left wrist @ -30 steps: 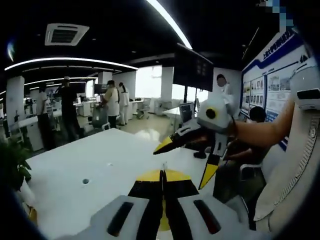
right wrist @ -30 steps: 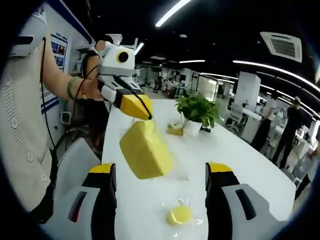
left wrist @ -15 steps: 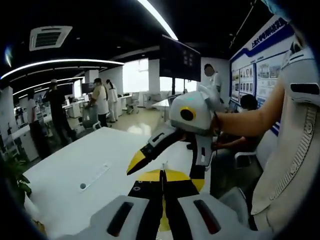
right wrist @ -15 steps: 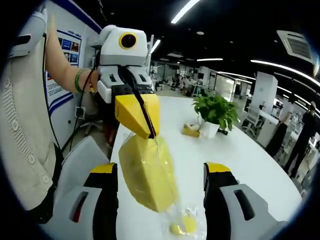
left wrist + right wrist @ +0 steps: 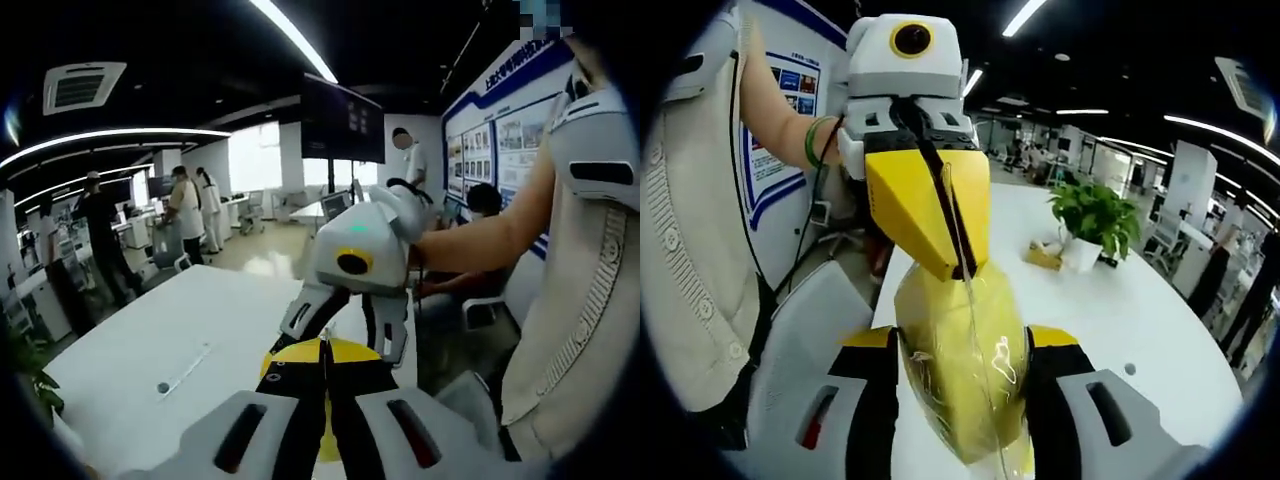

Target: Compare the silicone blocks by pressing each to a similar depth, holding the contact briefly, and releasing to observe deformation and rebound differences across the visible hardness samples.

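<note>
A yellow silicone block (image 5: 962, 375) in a clear plastic bag hangs above the white table (image 5: 1140, 310). My left gripper (image 5: 958, 268) comes down from the top of the right gripper view, shut on the bag's top edge. My right gripper (image 5: 962, 340) has a jaw against each side of the block, squeezing it. In the left gripper view my left gripper (image 5: 323, 350) shows its yellow tips pressed together. Just beyond them my right gripper (image 5: 340, 335) points down with its jaws apart around the hidden block.
A potted plant (image 5: 1095, 215) and a small yellow item (image 5: 1045, 255) stand further back on the table. The person's arm and pale sleeve (image 5: 590, 300) are at the right. Several people stand in the office (image 5: 100, 240) behind the table (image 5: 150, 340).
My right gripper's jaws have moved in from wide apart onto the block's sides. The two grippers have come closer together, and the block now hangs between my right jaws.
</note>
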Action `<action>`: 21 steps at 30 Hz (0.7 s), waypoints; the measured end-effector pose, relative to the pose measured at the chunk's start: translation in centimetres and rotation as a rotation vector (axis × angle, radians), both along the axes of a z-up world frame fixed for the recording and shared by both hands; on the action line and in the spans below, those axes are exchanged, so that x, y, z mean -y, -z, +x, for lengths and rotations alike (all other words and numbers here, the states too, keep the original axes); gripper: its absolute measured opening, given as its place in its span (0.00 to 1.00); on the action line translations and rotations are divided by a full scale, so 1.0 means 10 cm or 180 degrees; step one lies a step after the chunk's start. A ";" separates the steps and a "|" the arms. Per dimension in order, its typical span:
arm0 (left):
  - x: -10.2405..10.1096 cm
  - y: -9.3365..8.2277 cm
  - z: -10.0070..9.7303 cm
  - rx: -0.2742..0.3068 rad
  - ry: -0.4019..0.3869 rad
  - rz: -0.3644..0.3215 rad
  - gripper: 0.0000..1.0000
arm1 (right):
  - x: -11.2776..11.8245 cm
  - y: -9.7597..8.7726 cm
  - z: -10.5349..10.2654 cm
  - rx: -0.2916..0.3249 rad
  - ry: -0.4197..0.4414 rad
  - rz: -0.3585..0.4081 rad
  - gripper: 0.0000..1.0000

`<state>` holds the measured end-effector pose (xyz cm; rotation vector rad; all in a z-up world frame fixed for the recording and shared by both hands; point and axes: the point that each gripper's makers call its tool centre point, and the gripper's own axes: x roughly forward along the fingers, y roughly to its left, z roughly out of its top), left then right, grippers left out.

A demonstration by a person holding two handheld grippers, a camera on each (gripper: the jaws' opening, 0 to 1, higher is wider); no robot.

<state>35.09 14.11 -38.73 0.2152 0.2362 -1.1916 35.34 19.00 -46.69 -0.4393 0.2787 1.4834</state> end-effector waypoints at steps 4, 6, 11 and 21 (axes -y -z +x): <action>-0.01 0.08 -0.02 -0.0019 0.0013 0.0055 0.00 | 0.00 0.03 0.07 0.0134 0.0018 -0.0033 0.33; -0.03 0.09 -0.04 -0.0002 0.0019 0.0086 0.00 | -0.01 0.04 0.09 0.0268 0.0002 -0.0055 0.30; -0.09 0.11 -0.05 -0.0021 -0.0005 0.0090 0.00 | -0.04 0.05 0.10 0.0321 0.0023 -0.0053 0.20; -0.08 0.13 -0.11 -0.0020 0.0028 0.0094 0.00 | -0.04 0.09 0.06 0.0200 0.0033 -0.0169 0.06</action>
